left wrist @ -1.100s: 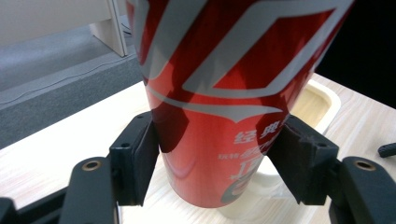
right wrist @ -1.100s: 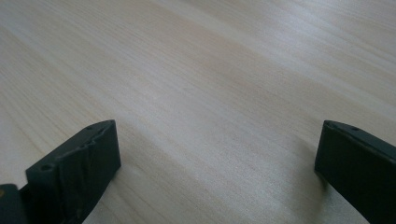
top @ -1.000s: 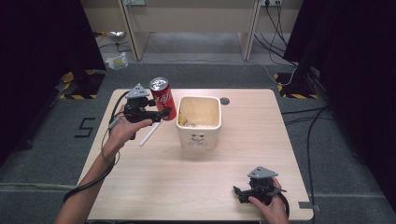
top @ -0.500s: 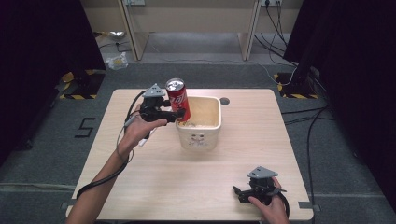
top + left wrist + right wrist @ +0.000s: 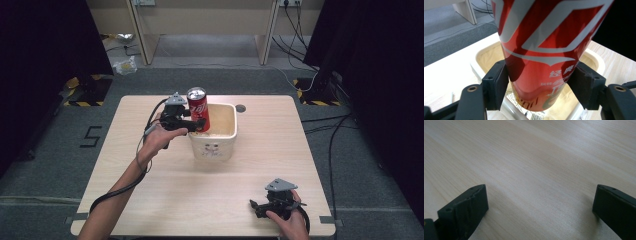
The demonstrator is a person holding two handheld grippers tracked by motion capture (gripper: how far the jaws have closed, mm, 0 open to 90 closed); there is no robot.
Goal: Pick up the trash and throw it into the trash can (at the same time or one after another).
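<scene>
A red drink can (image 5: 198,108) with white lettering hangs upright over the left rim of a cream square bin (image 5: 224,145), with my left gripper (image 5: 199,123) shut on its lower half. In the left gripper view both black pads press the sides of the can (image 5: 544,52), and the bin (image 5: 482,56) lies below with paper scraps at its bottom. Near the front right of the table my right gripper (image 5: 256,206) rests with its jaws wide apart. In the right gripper view that gripper (image 5: 540,207) has only bare wood between its jaws.
The light wooden table (image 5: 150,190) has a round cable hole (image 5: 241,107) behind the bin. A black cable trails from the left gripper along the forearm. Grey carpet, desk legs and dark curtains surround the table.
My left gripper has carried the can to the right, from beside the bin to over its left rim, and a little lower. The right gripper has stayed put.
</scene>
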